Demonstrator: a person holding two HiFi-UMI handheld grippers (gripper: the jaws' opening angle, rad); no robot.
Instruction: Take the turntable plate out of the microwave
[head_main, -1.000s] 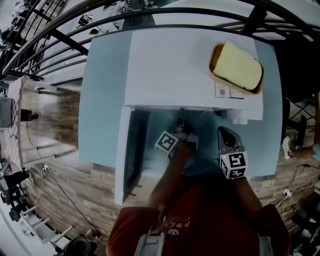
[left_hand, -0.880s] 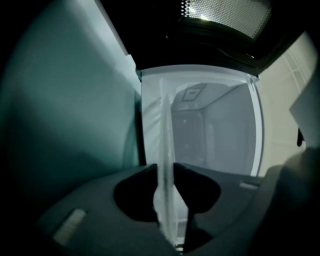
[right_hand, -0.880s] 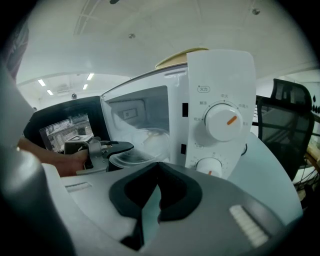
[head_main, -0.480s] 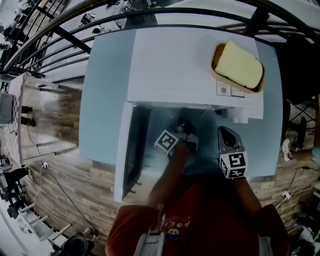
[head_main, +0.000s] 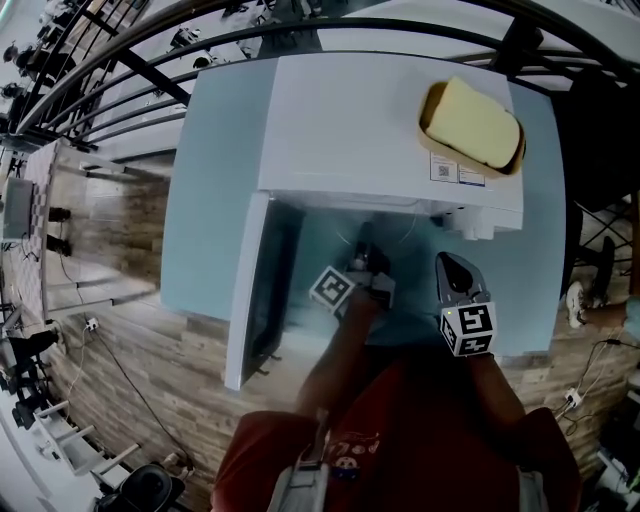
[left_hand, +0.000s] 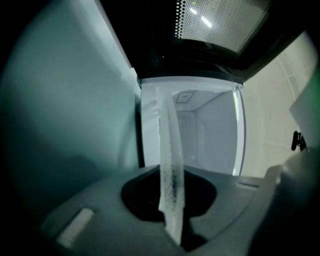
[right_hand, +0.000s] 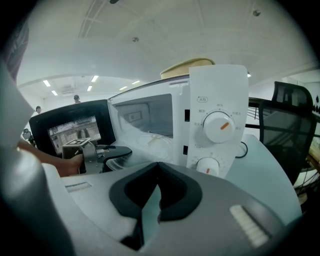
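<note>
Your left gripper (head_main: 368, 264) is clamped on the plate (left_hand: 169, 150) rim; the plate runs ahead into the microwave (head_main: 380, 130). Right gripper (head_main: 455, 280) is closed, empty, outside its front.

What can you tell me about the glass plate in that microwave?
The glass plate is clear, thin and round-edged. The left gripper pinches its near rim between its jaws, at the open mouth of the white microwave. It lies about level, reaching into the cavity. What it rests on is not visible.
</note>
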